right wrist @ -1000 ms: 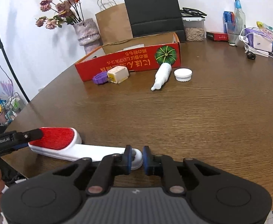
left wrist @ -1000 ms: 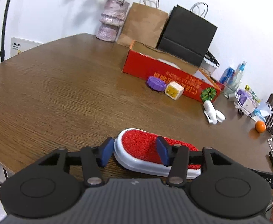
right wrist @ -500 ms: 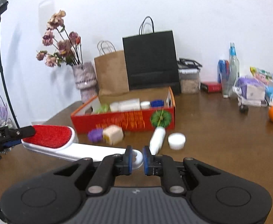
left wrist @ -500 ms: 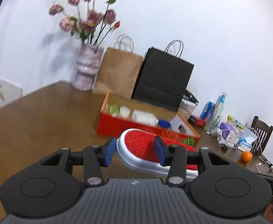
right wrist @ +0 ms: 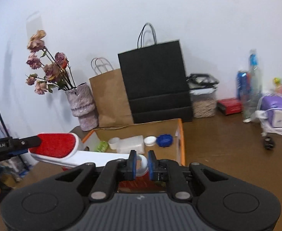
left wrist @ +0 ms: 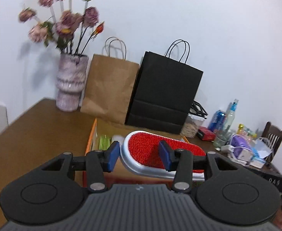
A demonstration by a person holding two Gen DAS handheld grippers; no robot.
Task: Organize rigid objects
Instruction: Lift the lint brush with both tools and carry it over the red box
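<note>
A lint brush (left wrist: 141, 144) with a red bristle pad and a white body hangs in the air between both grippers. My left gripper (left wrist: 139, 156) is shut across its red head. My right gripper (right wrist: 141, 162) is shut on the rounded end of the white handle (right wrist: 102, 158). The brush hovers over the near side of an open cardboard box (right wrist: 180, 140) with red walls and an orange rim. Inside the box lie a white bottle (right wrist: 131, 144), a blue cap (right wrist: 165, 140), a white cap (right wrist: 150, 140) and something green (right wrist: 102, 146).
Behind the box, against the wall, stand a vase of dried flowers (left wrist: 71, 84), a brown paper bag (left wrist: 110, 88) and a black paper bag (left wrist: 164, 94). To the right are a clear jar (right wrist: 203, 104), bottles (right wrist: 253, 84) and purple clutter (right wrist: 275, 111). A chair (left wrist: 272, 136) stands far right.
Both grippers have lifted the brush off the table and carried it forward and up. It now hangs over the box, where before it lay on the wood in front.
</note>
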